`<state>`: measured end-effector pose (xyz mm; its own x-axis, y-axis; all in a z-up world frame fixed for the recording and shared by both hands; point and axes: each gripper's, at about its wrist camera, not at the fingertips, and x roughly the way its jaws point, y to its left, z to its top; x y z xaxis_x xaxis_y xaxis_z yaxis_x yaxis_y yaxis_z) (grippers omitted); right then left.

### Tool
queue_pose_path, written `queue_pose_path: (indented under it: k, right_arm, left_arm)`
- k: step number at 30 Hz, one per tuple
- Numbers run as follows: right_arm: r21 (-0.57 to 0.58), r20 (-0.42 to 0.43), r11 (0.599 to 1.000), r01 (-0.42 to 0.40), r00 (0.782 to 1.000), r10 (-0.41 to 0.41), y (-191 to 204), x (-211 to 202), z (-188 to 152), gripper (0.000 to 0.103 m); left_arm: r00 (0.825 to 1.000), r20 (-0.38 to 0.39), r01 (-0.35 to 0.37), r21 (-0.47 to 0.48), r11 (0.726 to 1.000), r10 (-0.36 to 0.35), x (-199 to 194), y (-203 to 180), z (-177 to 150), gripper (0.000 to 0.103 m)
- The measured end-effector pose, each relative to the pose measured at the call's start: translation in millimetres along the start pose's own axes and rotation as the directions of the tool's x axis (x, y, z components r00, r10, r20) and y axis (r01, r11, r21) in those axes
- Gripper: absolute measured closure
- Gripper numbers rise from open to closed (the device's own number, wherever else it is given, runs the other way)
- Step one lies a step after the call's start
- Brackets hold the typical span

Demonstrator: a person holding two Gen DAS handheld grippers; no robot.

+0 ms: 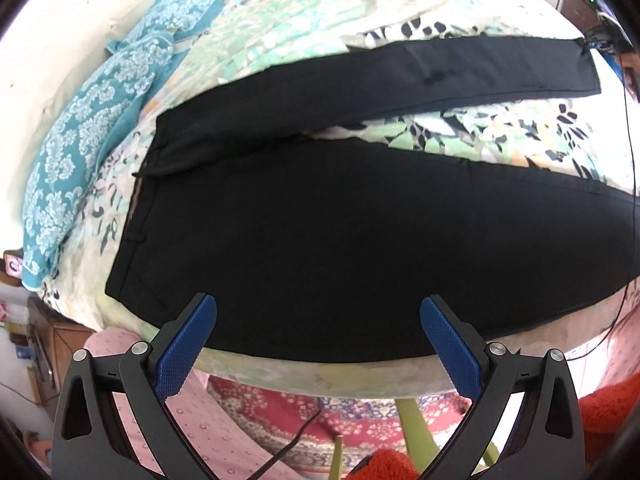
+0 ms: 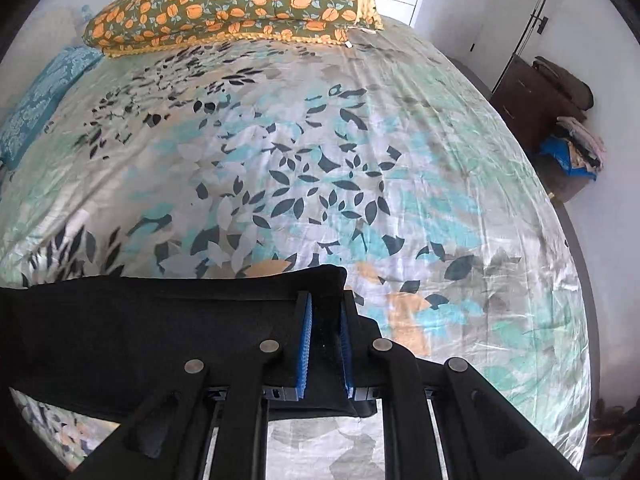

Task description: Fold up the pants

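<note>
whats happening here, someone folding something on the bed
A person with a claw in each hand is folding black pants spread on a leaf-print bedsheet. The right claw is shut on the hem end of one pant leg, lifted off the sheet. The left claw hangs open over the near edge of the pants, not gripping anything. The legs are still apart, so no fold is finished.

Bedsheet (image 2: 360,140) beyond the pants (image 1: 320,240) lies open up to the pillow (image 2: 232,4) at its far edge.
</note>
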<state>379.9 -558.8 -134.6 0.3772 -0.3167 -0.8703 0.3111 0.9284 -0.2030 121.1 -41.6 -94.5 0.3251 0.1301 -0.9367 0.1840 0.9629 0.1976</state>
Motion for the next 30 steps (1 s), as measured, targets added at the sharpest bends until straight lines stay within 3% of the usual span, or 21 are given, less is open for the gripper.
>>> queue_pose_path:
  k: [1,2,3,6,8,11,12,13,14,17,19,21,22,26,27,30]
  right_arm:
    - [-0.002,-0.006,1.000,0.024,1.000,-0.024,5,7,-4,0.073]
    - [0.004,-0.021,0.999,0.039,0.999,-0.039,7,13,-9,0.050]
    - [0.020,-0.027,0.999,0.040,0.999,-0.039,7,17,-13,0.041]
    - [0.069,-0.006,0.997,-0.029,1.000,0.029,6,9,-26,0.038]
    - [0.092,0.004,0.982,-0.166,0.986,0.167,15,-1,-35,0.038]
    - [0.137,-0.019,0.872,-0.469,0.879,0.476,42,-5,-48,0.035]
    - [0.144,-0.030,0.845,-0.514,0.852,0.523,53,-3,-52,0.035]
    - [0.142,-0.046,0.835,-0.531,0.839,0.541,65,1,-57,0.034]
    - [0.132,-0.065,0.850,-0.510,0.851,0.521,74,7,-61,0.033]
    - [0.134,-0.129,0.933,-0.333,0.928,0.350,76,38,-70,0.033]
    - [0.189,-0.085,0.939,-0.286,0.948,0.306,57,39,-75,0.035]
    - [0.225,-0.079,0.956,-0.188,0.974,0.210,38,28,-78,0.035]
    - [0.243,-0.069,0.950,-0.194,0.974,0.217,28,19,-82,0.035]
    - [0.322,-0.064,0.896,-0.305,0.937,0.342,-14,-28,-121,0.028]
    - [0.347,-0.082,0.875,-0.339,0.918,0.388,-23,-39,-138,0.027]
    - [0.432,-0.167,0.798,-0.420,0.832,0.529,-44,-63,-201,0.023]
  left_arm:
    - [1.000,-0.011,0.001,0.000,1.000,-0.001,3,0,1,0.001]
    - [1.000,-0.021,0.002,0.002,1.000,-0.002,6,-1,1,0.001]
    - [1.000,-0.025,0.003,0.005,1.000,-0.003,7,-1,1,0.001]
    - [1.000,-0.016,-0.016,0.016,1.000,0.016,12,0,3,0.001]
    - [0.999,-0.022,-0.031,-0.009,0.999,0.031,21,8,6,0.001]
    - [0.998,-0.060,-0.014,-0.095,0.995,0.008,37,25,11,0.001]
    - [0.997,-0.074,-0.004,-0.127,0.992,-0.006,41,32,11,0.001]
    - [0.996,-0.084,0.003,-0.151,0.989,-0.016,44,37,11,0.001]
    - [0.996,-0.090,0.005,-0.164,0.986,-0.020,45,40,9,0.001]
    - [0.995,-0.097,-0.014,-0.169,0.985,-0.003,41,45,2,0.001]
    - [0.996,-0.088,-0.041,-0.168,0.985,0.026,35,53,-3,0.001]
    - [0.996,-0.071,-0.070,-0.179,0.981,0.058,31,65,-7,0.001]
    - [0.996,-0.064,-0.079,-0.188,0.979,0.068,31,71,-7,0.001]
    - [0.996,-0.025,-0.093,-0.181,0.979,0.090,47,85,6,0.001]
    - [0.995,-0.018,-0.105,-0.166,0.981,0.103,54,85,13,0.001]
    - [0.993,0.001,-0.117,-0.119,0.986,0.118,82,81,35,0.001]
